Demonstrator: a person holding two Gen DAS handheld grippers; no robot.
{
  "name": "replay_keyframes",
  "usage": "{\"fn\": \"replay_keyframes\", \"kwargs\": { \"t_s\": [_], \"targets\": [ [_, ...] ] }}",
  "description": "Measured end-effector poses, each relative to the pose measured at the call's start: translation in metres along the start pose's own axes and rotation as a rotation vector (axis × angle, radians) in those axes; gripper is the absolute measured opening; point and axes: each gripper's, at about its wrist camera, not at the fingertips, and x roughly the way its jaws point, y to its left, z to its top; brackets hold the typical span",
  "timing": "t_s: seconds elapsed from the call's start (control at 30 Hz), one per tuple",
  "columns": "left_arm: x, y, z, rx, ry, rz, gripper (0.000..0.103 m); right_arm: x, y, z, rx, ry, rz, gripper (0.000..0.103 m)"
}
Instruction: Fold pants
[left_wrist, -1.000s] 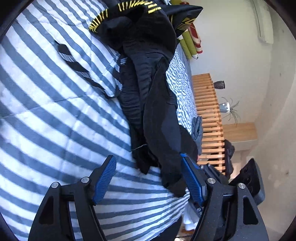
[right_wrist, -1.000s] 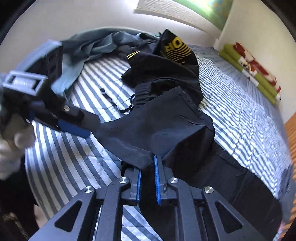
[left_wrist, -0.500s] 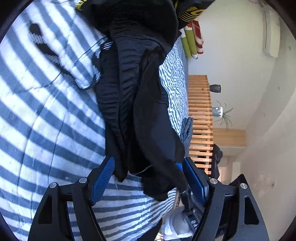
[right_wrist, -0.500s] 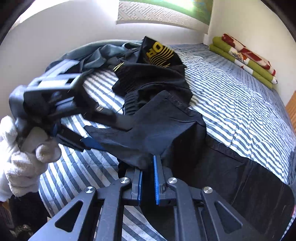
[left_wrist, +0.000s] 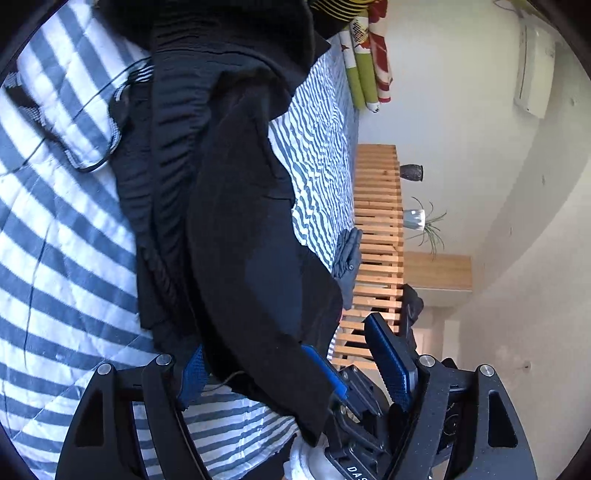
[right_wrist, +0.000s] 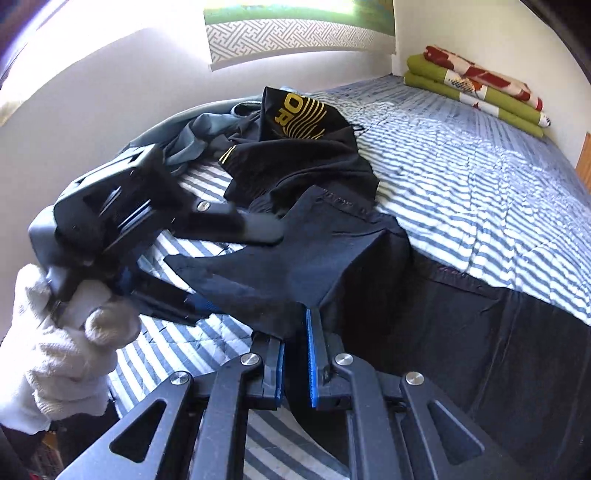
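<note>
Black pants (left_wrist: 236, 221) lie crumpled along the striped bed (left_wrist: 55, 258), one leg hanging over its edge (right_wrist: 480, 332). My right gripper (right_wrist: 295, 332) is shut on a fold of the pants' near edge and lifts it slightly; one of its blue pads (left_wrist: 325, 369) shows in the left wrist view. My left gripper (left_wrist: 291, 358) stands open, and the same lifted edge passes between its wide jaws without the pads pressing on it. In the right wrist view the left gripper (right_wrist: 240, 267) is held by a white-gloved hand (right_wrist: 62, 350), one finger above the fabric and one below.
A black garment with yellow print (right_wrist: 299, 114) and a grey-blue one (right_wrist: 199, 136) are heaped behind the pants. Folded green and red blankets (right_wrist: 480, 88) sit at the far corner. A wooden slatted frame (left_wrist: 376, 221) runs along the bed, with a small dark cloth (left_wrist: 347, 251) by it.
My left gripper has slid forward onto the lifted pants edge, so the fabric now lies between its open jaws. My right gripper has rolled a little and keeps its hold.
</note>
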Motion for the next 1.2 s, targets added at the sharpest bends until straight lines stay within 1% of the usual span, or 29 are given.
{"fn": "replay_keyframes", "kwargs": {
  "t_s": [0.03, 0.07, 0.1, 0.17, 0.2, 0.23, 0.27, 0.3, 0.33, 0.4, 0.43, 0.47, 0.5, 0.53, 0.6, 0.67, 0.8, 0.83, 0.93, 1.03, 1.07, 1.1, 1.13, 1.17, 1.2],
  "targets": [
    [0.001, -0.001, 0.000, 0.010, 0.002, 0.010, 0.073, -0.001, -0.001, 0.000, 0.001, 0.004, 0.020, 0.013],
    [0.001, -0.001, 0.001, 0.020, 0.003, 0.017, 0.070, -0.001, -0.002, 0.000, 0.000, 0.014, 0.033, 0.014],
    [0.001, -0.002, 0.000, 0.034, 0.004, 0.029, 0.064, -0.002, -0.004, -0.001, 0.000, 0.032, 0.056, 0.017],
    [-0.001, -0.001, -0.001, 0.049, -0.003, 0.063, 0.050, -0.006, -0.008, -0.003, 0.003, 0.043, 0.105, 0.032],
    [-0.002, 0.001, -0.002, 0.050, -0.006, 0.085, 0.034, -0.011, -0.012, -0.005, 0.007, 0.035, 0.121, 0.035],
    [-0.005, 0.004, -0.002, 0.049, -0.016, 0.110, 0.022, -0.016, -0.018, -0.009, 0.017, 0.026, 0.137, 0.038],
    [-0.008, 0.006, -0.002, 0.051, -0.034, 0.133, 0.017, -0.018, -0.023, -0.011, 0.032, 0.021, 0.145, 0.041],
    [-0.011, 0.006, -0.002, 0.058, -0.051, 0.145, 0.009, -0.021, -0.035, -0.015, 0.072, 0.019, 0.149, 0.042],
    [-0.015, 0.005, -0.002, 0.068, -0.066, 0.156, 0.003, -0.019, -0.046, -0.018, 0.118, 0.026, 0.142, 0.044],
    [-0.024, -0.003, -0.003, 0.100, -0.106, 0.183, 0.003, -0.013, -0.066, -0.025, 0.200, 0.045, 0.118, 0.044],
    [-0.030, -0.009, -0.004, 0.121, -0.130, 0.192, 0.003, -0.006, -0.075, -0.029, 0.234, 0.059, 0.089, 0.044],
    [-0.035, -0.013, -0.003, 0.128, -0.140, 0.184, 0.003, 0.003, -0.079, -0.033, 0.246, 0.084, 0.034, 0.044],
    [-0.039, -0.019, -0.003, 0.138, -0.147, 0.177, 0.003, 0.011, -0.082, -0.036, 0.253, 0.108, -0.001, 0.044],
    [-0.041, -0.026, -0.001, 0.149, -0.152, 0.185, 0.003, 0.022, -0.085, -0.041, 0.270, 0.144, -0.016, 0.044],
    [-0.042, -0.041, -0.001, 0.185, -0.150, 0.206, 0.003, 0.033, -0.089, -0.048, 0.297, 0.180, -0.014, 0.043],
    [-0.039, -0.060, -0.005, 0.230, -0.142, 0.223, 0.003, 0.027, -0.093, -0.051, 0.316, 0.160, -0.008, 0.043],
    [-0.014, -0.104, -0.015, 0.318, -0.101, 0.207, 0.003, -0.006, -0.117, -0.061, 0.387, 0.103, 0.001, 0.043],
    [-0.003, -0.118, -0.020, 0.351, -0.084, 0.206, 0.003, -0.016, -0.126, -0.063, 0.410, 0.090, 0.002, 0.043],
    [0.053, -0.164, -0.039, 0.452, -0.017, 0.194, 0.003, -0.051, -0.166, -0.080, 0.499, 0.042, 0.002, 0.043],
    [0.127, -0.198, -0.064, 0.528, 0.093, 0.184, 0.003, -0.085, -0.211, -0.100, 0.590, 0.000, -0.022, 0.043],
    [0.164, -0.206, -0.075, 0.551, 0.149, 0.187, 0.003, -0.096, -0.227, -0.109, 0.622, -0.012, -0.040, 0.043],
    [0.187, -0.207, -0.082, 0.562, 0.182, 0.189, 0.003, -0.106, -0.242, -0.117, 0.648, -0.025, -0.063, 0.043],
    [0.224, -0.207, -0.094, 0.564, 0.233, 0.193, 0.003, -0.117, -0.257, -0.125, 0.670, -0.036, -0.078, 0.043],
    [0.247, -0.204, -0.102, 0.570, 0.265, 0.201, 0.004, -0.124, -0.270, -0.130, 0.691, -0.045, -0.093, 0.043],
    [0.277, -0.200, -0.112, 0.581, 0.305, 0.231, 0.006, -0.131, -0.285, -0.139, 0.714, -0.052, -0.107, 0.043]
  ]
}}
